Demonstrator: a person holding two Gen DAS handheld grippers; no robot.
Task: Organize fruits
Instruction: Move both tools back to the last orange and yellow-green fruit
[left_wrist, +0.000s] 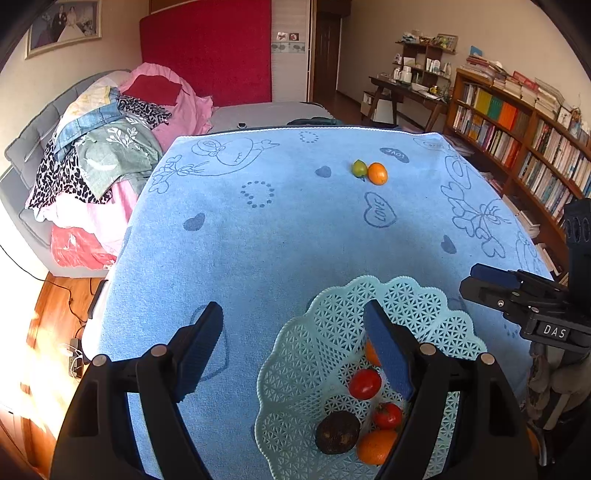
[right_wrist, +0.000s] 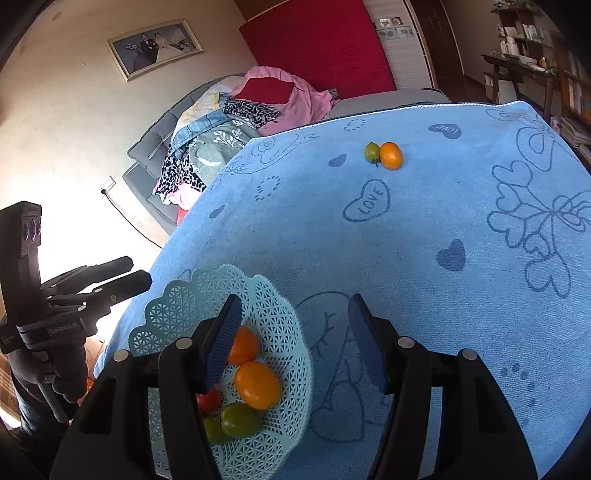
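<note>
A pale green lattice basket (left_wrist: 314, 354) (right_wrist: 280, 325) sits near the front of a blue towel-covered table (left_wrist: 277, 229) (right_wrist: 424, 240). It holds several fruits: oranges (right_wrist: 257, 384), red tomatoes (left_wrist: 365, 384), green fruits (right_wrist: 240, 419) and a dark round fruit (left_wrist: 337, 432). A green fruit (left_wrist: 359, 168) (right_wrist: 372, 151) and an orange fruit (left_wrist: 377, 173) (right_wrist: 390, 155) lie touching at the table's far side. My left gripper (left_wrist: 295, 354) is open and empty, its right finger over the basket. My right gripper (right_wrist: 295, 347) is open and empty, its left finger over the basket.
A bed with piled clothes (left_wrist: 103, 155) (right_wrist: 229, 125) stands beyond the table's left edge. Bookshelves (left_wrist: 517, 140) and a desk (left_wrist: 406, 92) line the right wall. The other gripper shows at the right edge of the left wrist view (left_wrist: 524, 299) and the left edge of the right wrist view (right_wrist: 74, 295).
</note>
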